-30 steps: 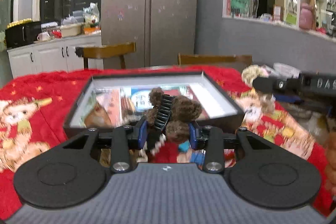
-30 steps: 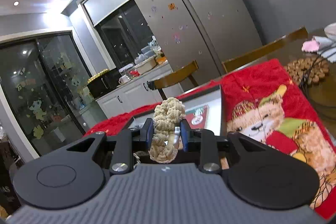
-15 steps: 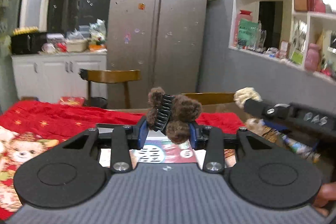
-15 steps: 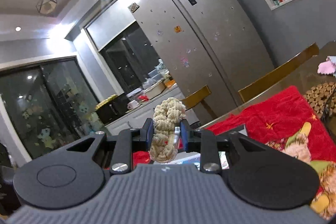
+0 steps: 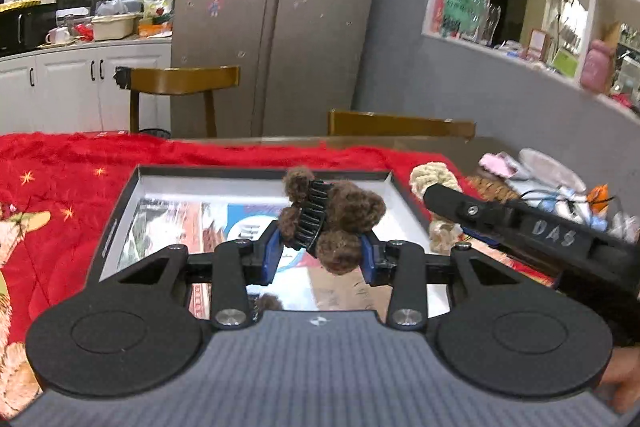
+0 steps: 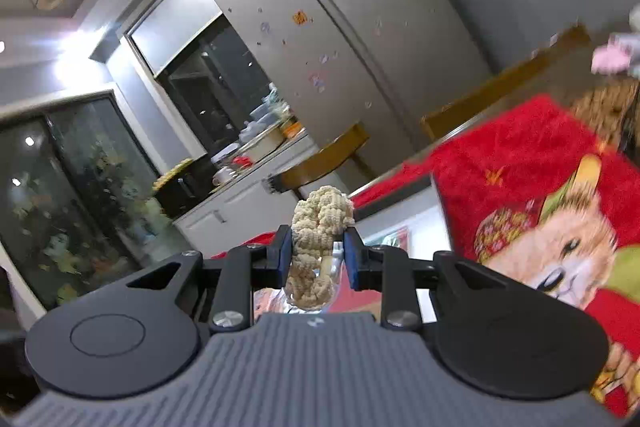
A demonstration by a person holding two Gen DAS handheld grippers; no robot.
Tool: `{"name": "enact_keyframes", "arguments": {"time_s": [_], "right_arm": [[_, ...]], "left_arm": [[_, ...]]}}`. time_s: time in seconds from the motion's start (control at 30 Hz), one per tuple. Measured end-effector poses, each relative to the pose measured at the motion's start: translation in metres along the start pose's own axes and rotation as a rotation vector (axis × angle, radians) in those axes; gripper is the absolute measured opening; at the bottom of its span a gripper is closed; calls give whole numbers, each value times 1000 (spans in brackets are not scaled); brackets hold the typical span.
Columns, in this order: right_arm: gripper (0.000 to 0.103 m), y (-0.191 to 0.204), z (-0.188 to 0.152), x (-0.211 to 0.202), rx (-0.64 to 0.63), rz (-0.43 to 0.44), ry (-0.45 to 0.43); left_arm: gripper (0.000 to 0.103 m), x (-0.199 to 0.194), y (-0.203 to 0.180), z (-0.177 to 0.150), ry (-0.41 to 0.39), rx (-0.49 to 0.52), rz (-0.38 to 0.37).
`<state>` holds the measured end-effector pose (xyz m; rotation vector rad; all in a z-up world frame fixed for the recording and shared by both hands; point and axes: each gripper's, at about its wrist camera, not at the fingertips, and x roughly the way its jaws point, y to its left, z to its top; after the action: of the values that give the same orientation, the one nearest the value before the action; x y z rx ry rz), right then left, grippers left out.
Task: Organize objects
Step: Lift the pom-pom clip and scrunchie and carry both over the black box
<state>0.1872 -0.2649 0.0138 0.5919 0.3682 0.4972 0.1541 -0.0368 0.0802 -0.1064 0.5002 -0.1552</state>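
Observation:
My left gripper (image 5: 320, 251) is shut on a brown fuzzy hair claw clip (image 5: 332, 219) with black teeth, held above a black-rimmed shallow box (image 5: 116, 223) with printed sheets inside. The right gripper (image 6: 316, 259) is shut on a cream knitted hair clip (image 6: 316, 227). In the left wrist view that cream clip (image 5: 434, 183) and the right gripper's black body (image 5: 520, 227) reach in from the right, over the box's right edge. The box's corner (image 6: 400, 195) shows behind the cream clip in the right wrist view.
A red blanket (image 5: 60, 187) with bear prints covers the table. Small clutter (image 5: 560, 183) lies on the bare table at the right. Wooden chairs (image 5: 180, 83) stand behind the table, then a fridge (image 5: 280, 19) and white cabinets. A hand (image 5: 620, 383) shows at the lower right.
Both grippers swung up and then tipped back down toward the box. The left one now hangs over the box's inside. The right one rolled and came in from the right. Both grips are unchanged.

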Motion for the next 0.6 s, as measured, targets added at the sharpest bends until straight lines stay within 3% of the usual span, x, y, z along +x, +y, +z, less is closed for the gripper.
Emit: {"name": "enact_keyframes", "arguments": {"time_s": [0.13, 0.3, 0.6], "right_arm": [[31, -3, -10, -2, -35, 5, 18], [31, -4, -19, 5, -19, 30, 62], [31, -4, -29, 14, -55, -12, 92]], "left_arm": [[44, 16, 2, -12, 33, 3, -27], [45, 31, -1, -23, 53, 46, 12], [45, 43, -7, -36, 70, 69, 32]]}}
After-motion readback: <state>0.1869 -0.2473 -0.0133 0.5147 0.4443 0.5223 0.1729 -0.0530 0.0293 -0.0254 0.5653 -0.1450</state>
